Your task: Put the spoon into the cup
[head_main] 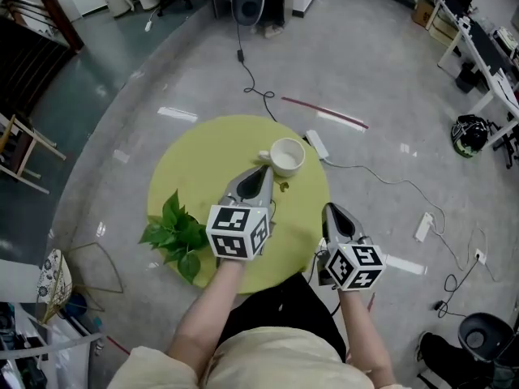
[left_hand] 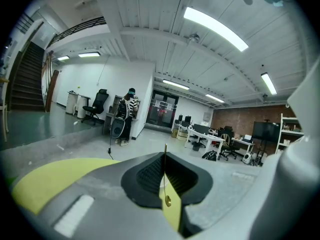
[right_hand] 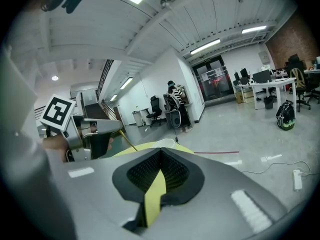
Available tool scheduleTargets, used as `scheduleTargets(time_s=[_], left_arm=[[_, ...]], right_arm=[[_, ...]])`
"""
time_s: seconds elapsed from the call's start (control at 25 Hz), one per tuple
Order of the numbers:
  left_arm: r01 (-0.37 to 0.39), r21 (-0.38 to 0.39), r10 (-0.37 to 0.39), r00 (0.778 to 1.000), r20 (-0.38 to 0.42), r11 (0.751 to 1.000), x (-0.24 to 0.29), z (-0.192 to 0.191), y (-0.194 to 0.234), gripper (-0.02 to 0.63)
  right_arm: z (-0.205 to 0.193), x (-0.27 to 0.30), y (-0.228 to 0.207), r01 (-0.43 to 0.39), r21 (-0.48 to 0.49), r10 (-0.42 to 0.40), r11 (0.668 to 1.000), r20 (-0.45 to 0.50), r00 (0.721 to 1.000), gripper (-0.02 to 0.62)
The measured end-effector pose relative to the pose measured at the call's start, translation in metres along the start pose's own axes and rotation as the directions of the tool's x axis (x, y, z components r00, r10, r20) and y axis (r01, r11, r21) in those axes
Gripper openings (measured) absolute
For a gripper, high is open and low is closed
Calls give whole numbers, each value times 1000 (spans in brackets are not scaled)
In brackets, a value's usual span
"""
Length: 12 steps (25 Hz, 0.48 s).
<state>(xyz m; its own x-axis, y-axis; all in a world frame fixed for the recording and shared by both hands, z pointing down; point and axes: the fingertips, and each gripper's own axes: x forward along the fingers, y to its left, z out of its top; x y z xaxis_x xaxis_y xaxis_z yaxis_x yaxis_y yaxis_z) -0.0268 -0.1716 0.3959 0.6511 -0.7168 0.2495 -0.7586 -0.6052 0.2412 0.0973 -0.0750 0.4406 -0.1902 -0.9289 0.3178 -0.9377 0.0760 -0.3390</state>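
Left to right across the head view. At the left rim of the round yellow-green table (head_main: 195, 156): a leafy plant (head_main: 174, 232).

Next, left forearm bare and stretched forward over the table's middle, wrist straight. Left gripper (head_main: 261, 171) pointed a little below level, tips just short of the white cup (head_main: 286, 156). Clamped tight on the spoon (left_hand: 166, 184), its thin gold handle pinched upright between the pads in the left gripper view. From the right gripper view, spoon poking out slantwise past the tips, above the table, near the cup and outside it.

Cup upright toward the table's far edge, handle to the left.

Further right, right forearm held close to the body. Right gripper (head_main: 334, 213) over the table's near right edge, well apart from the cup, aimed slightly downward. Jaws pressed together there, nothing between them.
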Motion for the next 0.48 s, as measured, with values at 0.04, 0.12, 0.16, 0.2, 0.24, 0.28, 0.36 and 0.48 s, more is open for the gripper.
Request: scheduleTargets(time_s=[0.04, 0.12, 0.16, 0.2, 0.24, 0.28, 0.36, 0.48], left_arm=[[-4, 2, 4, 1000, 4, 1000, 3, 3, 1, 5], [-13, 5, 13, 1000, 7, 1000, 9, 7, 3, 5], [-17, 5, 17, 1000, 7, 1000, 11, 10, 3, 5], [-22, 5, 22, 1000, 8, 1000, 14, 12, 3, 5], [-26, 5, 26, 1000, 9, 1000, 16, 14, 3, 5], [-30, 4, 30, 999, 11, 1000, 19, 17, 4, 5], [-39, -2, 39, 999, 15, 999, 26, 22, 5, 5], [-54, -6, 54, 998, 18, 999, 35, 25, 9, 5]], right_arm=[[1, 3, -1, -5, 0, 5, 1000, -2, 1000, 0], [5, 10, -2, -16, 0, 16, 1000, -5, 1000, 0], [7, 13, -3, -23, -1, 23, 1000, -7, 1000, 0], [9, 15, -4, -30, -2, 30, 1000, -9, 1000, 0], [12, 18, -5, -37, -4, 37, 999, -11, 999, 0], [14, 21, -7, -42, -5, 42, 999, -13, 999, 0], [19, 27, -11, -52, -5, 52, 999, -16, 999, 0], [22, 36, -15, -69, -3, 69, 998, -23, 997, 0]])
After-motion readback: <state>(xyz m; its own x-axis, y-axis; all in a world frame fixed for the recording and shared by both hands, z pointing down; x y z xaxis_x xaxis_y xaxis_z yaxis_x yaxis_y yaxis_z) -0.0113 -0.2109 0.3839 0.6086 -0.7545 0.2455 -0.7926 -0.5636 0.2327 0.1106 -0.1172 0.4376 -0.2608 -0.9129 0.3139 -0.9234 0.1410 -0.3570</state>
